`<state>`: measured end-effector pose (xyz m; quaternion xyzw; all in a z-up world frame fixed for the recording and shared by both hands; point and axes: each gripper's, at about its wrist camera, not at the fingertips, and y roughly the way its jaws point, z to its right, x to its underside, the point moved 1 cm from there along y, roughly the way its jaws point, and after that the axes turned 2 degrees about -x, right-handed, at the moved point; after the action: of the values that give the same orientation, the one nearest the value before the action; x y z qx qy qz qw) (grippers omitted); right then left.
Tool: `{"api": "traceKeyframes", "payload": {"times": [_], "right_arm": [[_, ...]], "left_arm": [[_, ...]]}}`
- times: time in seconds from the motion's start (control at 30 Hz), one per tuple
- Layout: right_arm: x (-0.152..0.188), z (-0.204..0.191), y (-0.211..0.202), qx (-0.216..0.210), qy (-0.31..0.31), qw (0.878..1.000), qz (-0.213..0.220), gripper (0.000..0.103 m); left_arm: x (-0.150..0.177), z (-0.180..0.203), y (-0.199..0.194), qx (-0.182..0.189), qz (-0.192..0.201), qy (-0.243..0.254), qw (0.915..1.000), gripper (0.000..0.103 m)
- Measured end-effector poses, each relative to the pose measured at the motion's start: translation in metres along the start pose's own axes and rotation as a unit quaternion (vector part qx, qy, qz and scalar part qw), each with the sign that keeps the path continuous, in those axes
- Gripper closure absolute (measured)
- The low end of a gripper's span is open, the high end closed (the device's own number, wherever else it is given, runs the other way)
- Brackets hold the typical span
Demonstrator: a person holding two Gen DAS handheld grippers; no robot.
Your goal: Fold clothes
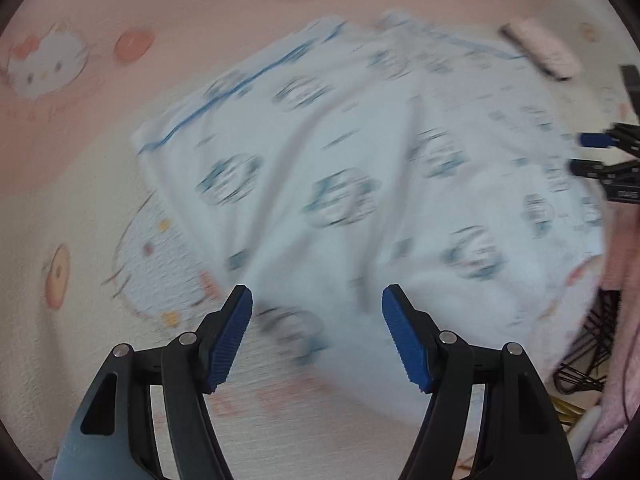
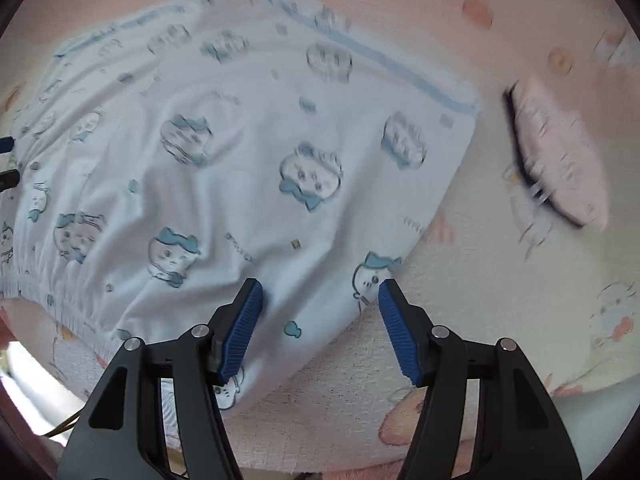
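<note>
The garment (image 1: 360,168), a white piece printed with blue cartoon figures and edged in blue trim, lies spread and rumpled on a pink-and-cream sheet (image 1: 80,184) with cat-face and doughnut prints. In the left wrist view the picture is smeared by blur. The left claw (image 1: 316,320) hovers over the near edge of the cloth with its blue-padded fingers (image 1: 230,340) wide apart and nothing between them. At the right edge of this view the other claw's blue and black tips show beside the cloth. A small pink object (image 1: 540,50) lies on the sheet beyond the far right corner of the garment. Dark wires (image 1: 588,356) show at the lower right, off the sheet's edge.

In the right wrist view the garment (image 2: 240,152) fills the left and centre, its gathered hem (image 2: 52,300) toward the lower left and blue trim along the far edge. The right claw (image 2: 320,312) is spread wide and empty above the garment's near corner, with its left pad (image 2: 240,336) over the cloth and its right pad over the sheet (image 2: 500,280). The pink object (image 2: 560,156) lies apart to the right.
</note>
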<state>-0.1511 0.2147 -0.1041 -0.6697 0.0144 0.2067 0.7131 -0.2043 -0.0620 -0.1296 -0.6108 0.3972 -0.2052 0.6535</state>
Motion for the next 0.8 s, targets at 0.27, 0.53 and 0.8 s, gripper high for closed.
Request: {"api": "traceKeyframes", "payload": {"times": [0.27,0.53,0.8], "right_arm": [[0.037,-0.011,0.005,-0.027,-0.010,0.999,-0.044,0.040],[0.086,0.024,-0.024,-0.013,0.058,0.998,-0.036,0.040],[0.115,0.021,-0.037,-0.054,0.076,0.995,-0.020,0.039]], "left_arm": [[0.037,-0.006,-0.019,-0.012,-0.013,0.020,0.9996,0.031],[0.049,-0.017,-0.047,-0.010,0.009,-0.013,0.9998,0.031],[0.038,0.026,-0.031,-0.016,-0.015,0.013,0.9997,0.031]]}}
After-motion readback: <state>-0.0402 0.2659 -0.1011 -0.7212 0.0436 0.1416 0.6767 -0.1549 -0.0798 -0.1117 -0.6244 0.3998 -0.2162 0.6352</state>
